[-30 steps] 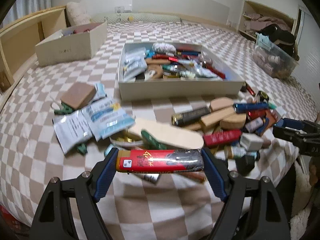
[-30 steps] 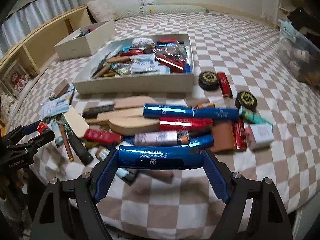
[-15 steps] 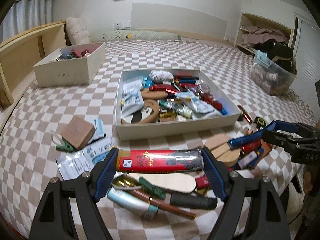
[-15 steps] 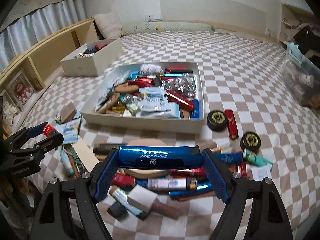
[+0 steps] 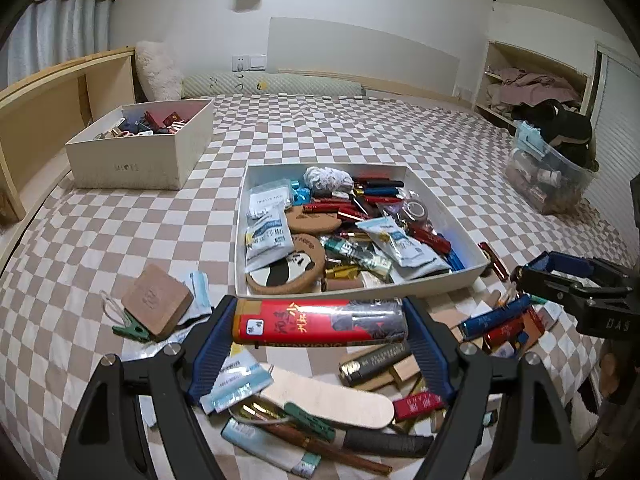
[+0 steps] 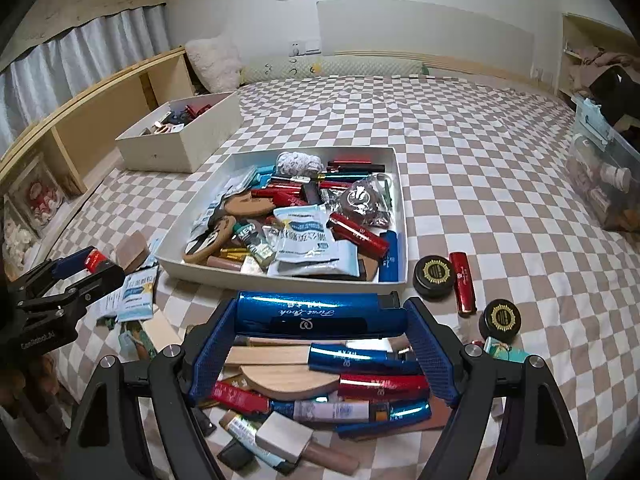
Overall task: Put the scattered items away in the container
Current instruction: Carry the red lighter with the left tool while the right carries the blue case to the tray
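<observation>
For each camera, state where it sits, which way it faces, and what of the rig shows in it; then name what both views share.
Left wrist: sits on the left gripper, looking forward and down along its blue fingers at the white tray; it grips a red lighter; the right gripper shows at right.
Right wrist: sits on the right gripper, same heading; it grips a blue lighter; the left gripper shows at left.
Shared: the tray, the beige box, the checkered bedspread.

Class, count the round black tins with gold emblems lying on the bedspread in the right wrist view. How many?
2: one black tin beside the tray's near right corner, the other nearer the camera; more may be hidden.
</observation>
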The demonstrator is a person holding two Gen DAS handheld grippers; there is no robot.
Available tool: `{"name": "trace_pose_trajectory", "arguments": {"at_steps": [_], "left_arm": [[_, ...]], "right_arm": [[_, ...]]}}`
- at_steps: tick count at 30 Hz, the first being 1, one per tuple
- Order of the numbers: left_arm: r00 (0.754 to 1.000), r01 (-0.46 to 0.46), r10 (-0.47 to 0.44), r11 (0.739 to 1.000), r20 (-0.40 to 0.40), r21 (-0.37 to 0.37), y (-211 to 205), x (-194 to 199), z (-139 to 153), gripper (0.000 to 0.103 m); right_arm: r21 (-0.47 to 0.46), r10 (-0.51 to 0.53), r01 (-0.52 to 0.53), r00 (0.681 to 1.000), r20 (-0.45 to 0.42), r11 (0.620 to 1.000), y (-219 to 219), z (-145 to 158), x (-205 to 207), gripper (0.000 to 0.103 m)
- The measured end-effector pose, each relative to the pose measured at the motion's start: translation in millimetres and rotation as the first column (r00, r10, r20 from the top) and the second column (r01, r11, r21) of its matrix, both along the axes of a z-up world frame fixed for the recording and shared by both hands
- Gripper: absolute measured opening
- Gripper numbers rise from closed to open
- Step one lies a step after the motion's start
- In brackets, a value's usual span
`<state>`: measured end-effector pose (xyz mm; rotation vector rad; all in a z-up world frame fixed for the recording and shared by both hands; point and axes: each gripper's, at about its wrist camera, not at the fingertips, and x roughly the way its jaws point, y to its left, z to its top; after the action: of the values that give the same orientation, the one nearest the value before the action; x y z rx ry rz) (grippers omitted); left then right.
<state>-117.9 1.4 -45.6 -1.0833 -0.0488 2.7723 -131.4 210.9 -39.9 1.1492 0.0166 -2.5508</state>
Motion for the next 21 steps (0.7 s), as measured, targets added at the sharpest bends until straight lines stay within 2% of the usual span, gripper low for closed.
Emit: {"name": "trace_pose_trajectory", "arguments": {"at_steps": [17,21], "left_arm": [[1.000,0.004,-0.004,1.000,0.003,0.009,7,-41,6,0.081],[1.000,0.011,-0.012,1.000,-0.004,-0.015,11,-50,5,0.081]], "right_arm": [[-0.030,-0.018,0.017,1.000,-0.020,0.999,-1,12,-31,0.083],[-0.037,-0.021,0.020,1.000,-0.014,0.999,-1,12,-40,0.083]]}}
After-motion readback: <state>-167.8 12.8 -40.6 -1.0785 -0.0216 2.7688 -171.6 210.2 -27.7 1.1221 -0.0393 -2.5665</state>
